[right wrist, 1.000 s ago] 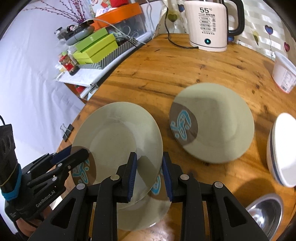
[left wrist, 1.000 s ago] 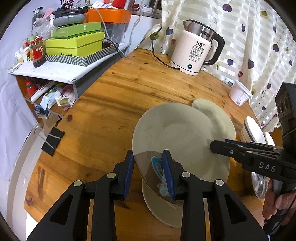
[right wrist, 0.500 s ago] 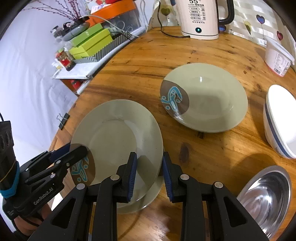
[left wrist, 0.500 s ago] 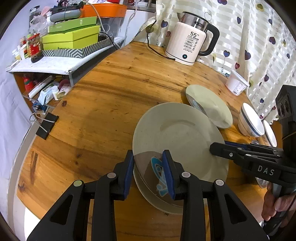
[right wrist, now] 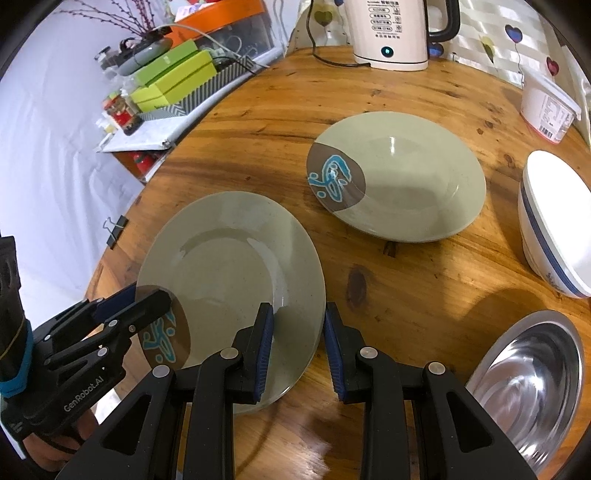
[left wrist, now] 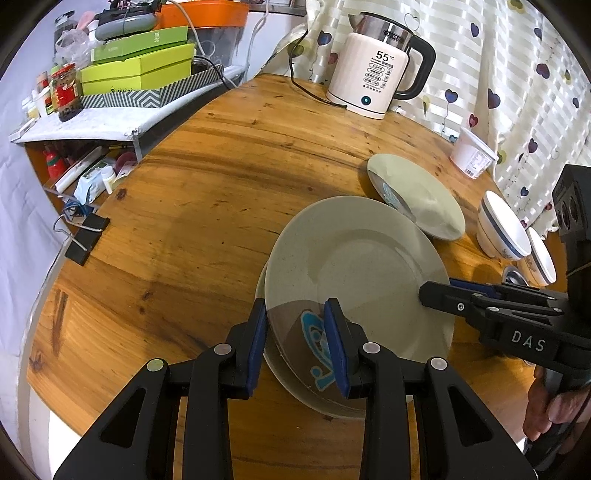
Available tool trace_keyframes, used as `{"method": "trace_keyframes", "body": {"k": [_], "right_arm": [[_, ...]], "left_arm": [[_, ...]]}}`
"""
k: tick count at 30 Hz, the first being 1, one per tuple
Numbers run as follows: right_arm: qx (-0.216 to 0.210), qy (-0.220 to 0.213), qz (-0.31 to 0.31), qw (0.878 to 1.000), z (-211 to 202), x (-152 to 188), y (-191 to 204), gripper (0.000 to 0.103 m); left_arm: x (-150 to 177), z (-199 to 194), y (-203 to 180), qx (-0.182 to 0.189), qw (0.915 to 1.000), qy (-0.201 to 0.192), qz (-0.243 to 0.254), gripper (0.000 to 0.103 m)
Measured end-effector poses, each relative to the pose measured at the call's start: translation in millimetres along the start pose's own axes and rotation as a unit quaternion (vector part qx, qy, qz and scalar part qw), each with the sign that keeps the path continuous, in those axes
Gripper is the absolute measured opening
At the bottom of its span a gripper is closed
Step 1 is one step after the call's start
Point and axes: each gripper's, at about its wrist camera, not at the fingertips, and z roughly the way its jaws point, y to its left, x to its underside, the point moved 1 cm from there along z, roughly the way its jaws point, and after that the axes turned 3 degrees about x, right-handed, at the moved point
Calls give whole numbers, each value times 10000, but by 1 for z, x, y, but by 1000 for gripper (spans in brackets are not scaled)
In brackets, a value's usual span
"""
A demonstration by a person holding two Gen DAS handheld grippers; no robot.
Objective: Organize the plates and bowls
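Even indoor light, sharp focus, fisheye-warped edges, dark corners.

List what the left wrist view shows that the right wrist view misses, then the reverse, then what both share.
Left wrist only: the second white blue-banded bowl behind the first, and the kettle's 55 display.

Right wrist only: nearly all of the shiny steel bowl, and the blue motif on the separate green plate.

Both: the wooden table, the white electric kettle, the white tub, the black binder clip, and the top green plate of the stack, with the left gripper and right gripper at opposite rims.
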Motion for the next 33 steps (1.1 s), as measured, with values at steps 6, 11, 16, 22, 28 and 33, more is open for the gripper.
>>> {"method": "trace_keyframes", "body": {"k": [6,11,16,22,28,33], "right_arm": [[32,-11,-14,10000,0,0,0,27],[84,-20,-56,9999,1,1,1,30],[130,-36,-117,9998,3,1,3,30],[113,-56,-128,9998,4,2,2,30],[86,-68,-159,9998,4,3,2,32],[49,-92,-142,9998,4,4,1,35]], "left_arm": [[0,0,-1,-45,10000,1,22,32],[2,0,-3,-116,9999,-8,75,32],[2,-1,-4,-138,9999,-26,85,32],[2,-2,-4,-118,9999,-35,90,32],[2,-3,-3,-52,10000,-56,60,32],[1,-2,2,-50,10000,-59,-1,33]]}}
